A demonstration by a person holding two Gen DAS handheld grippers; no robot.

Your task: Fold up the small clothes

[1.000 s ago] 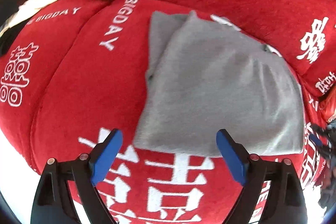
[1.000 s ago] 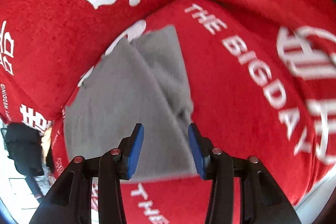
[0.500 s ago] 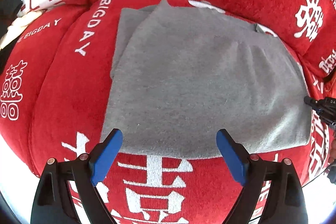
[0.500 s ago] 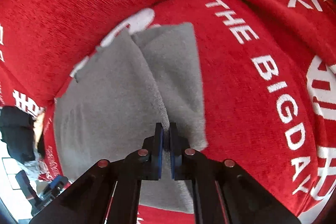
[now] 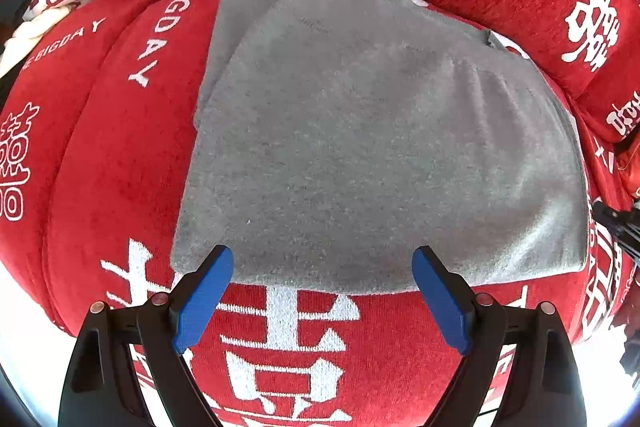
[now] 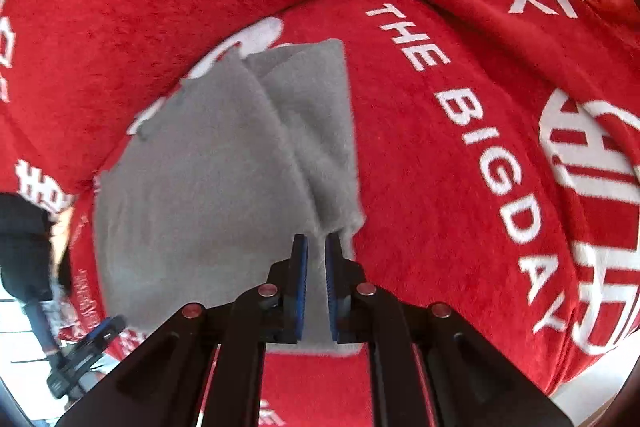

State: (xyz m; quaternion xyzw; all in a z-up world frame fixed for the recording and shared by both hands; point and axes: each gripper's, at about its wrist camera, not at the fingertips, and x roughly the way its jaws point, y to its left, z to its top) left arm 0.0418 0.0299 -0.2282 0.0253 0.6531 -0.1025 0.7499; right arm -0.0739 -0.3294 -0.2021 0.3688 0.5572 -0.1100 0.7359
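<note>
The right gripper [image 6: 316, 247] pinches a thin edge of the grey cloth [image 5: 360, 147]; the left gripper [image 5: 320, 267] hangs wide. That shallow bite may slip when lifted.

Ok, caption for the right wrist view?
Right gripper, fingers nearly closed, pinches the edge of a folded grey garment lying on a red cover.

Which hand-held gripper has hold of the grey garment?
The right hand-held gripper: its blue pads are pinched on a raised fold of the grey garment. The left hand-held gripper is spread wide at the near edge, gripping nothing.
</note>
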